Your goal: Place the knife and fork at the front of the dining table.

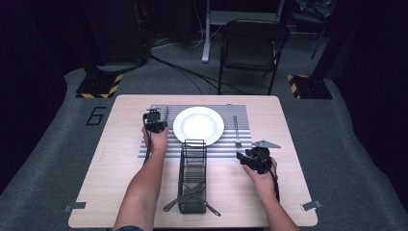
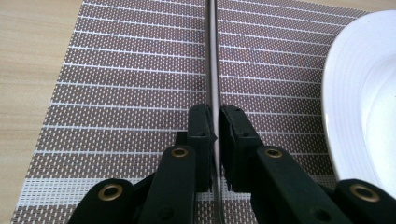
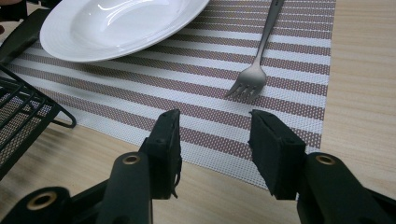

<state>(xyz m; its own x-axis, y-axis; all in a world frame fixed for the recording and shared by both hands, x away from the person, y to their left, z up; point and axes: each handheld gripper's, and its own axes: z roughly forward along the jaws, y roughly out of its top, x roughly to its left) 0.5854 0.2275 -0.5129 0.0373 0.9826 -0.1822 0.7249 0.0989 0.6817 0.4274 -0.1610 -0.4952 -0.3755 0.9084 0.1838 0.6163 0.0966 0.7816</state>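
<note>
High view: left gripper (image 1: 155,120) holding one knife (image 1: 166,114) over the striped placemat (image 1: 240,147), left of one white plate (image 1: 198,125); left gripper view: jaws clamping that blade (image 2: 213,70); right gripper view: right gripper (image 3: 215,140) sitting open, empty, one fork (image 3: 254,70) ahead.

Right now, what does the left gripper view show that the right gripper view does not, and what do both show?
Left gripper view: the left tongs shut on a thin metal knife, held edge-on above the mat. Right gripper view: the right tongs open with nothing between them, a fork lying on the mat, and part of a black wire caddy. Both share the striped placemat and the white plate on it.
</note>
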